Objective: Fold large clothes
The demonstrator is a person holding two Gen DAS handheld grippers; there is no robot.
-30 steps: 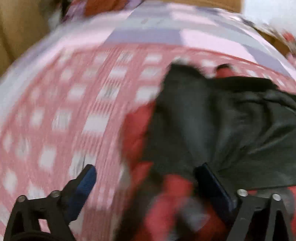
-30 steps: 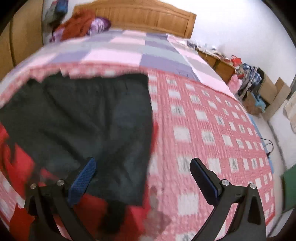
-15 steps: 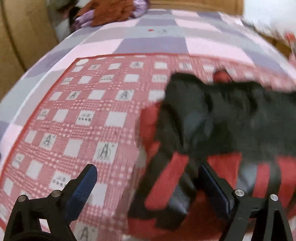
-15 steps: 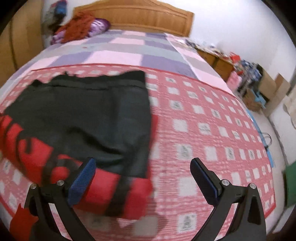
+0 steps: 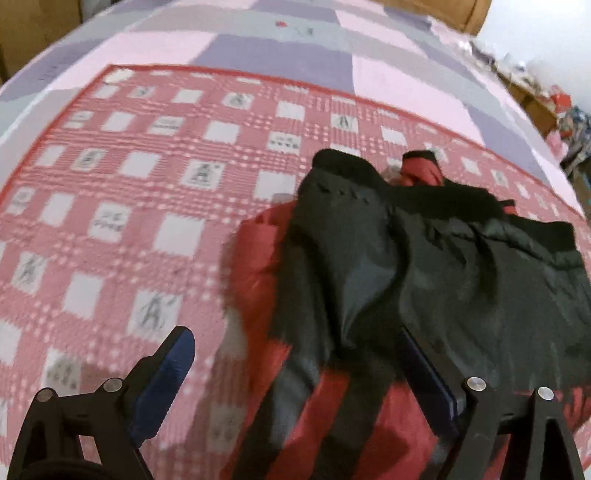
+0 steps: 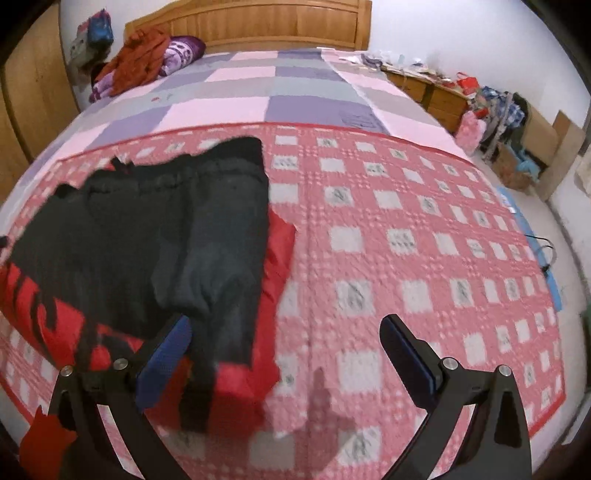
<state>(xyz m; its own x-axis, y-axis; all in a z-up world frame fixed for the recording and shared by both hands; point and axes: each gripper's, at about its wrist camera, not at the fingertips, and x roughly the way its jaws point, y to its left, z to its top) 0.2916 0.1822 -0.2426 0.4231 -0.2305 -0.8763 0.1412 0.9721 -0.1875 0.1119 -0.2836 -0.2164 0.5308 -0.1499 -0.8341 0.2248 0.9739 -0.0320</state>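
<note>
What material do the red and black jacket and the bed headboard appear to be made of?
Red and black jacket: probably a thin synthetic shell, perhaps nylon; the red panels show a slight sheen and the cloth crumples in soft folds. Headboard: apparently varnished wood, orange-brown with grooved panels.

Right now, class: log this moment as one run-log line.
jacket: folded, on blanket | left gripper: open above jacket | right gripper: open, empty | bed: beneath

Layout on bed
Folded garment (image 6: pixel 155 236) on blanket (image 6: pixel 406 236), left of centre in right wrist view; clothes pile (image 6: pixel 144 62) behind, by headboard (image 6: pixel 266 22).
</note>
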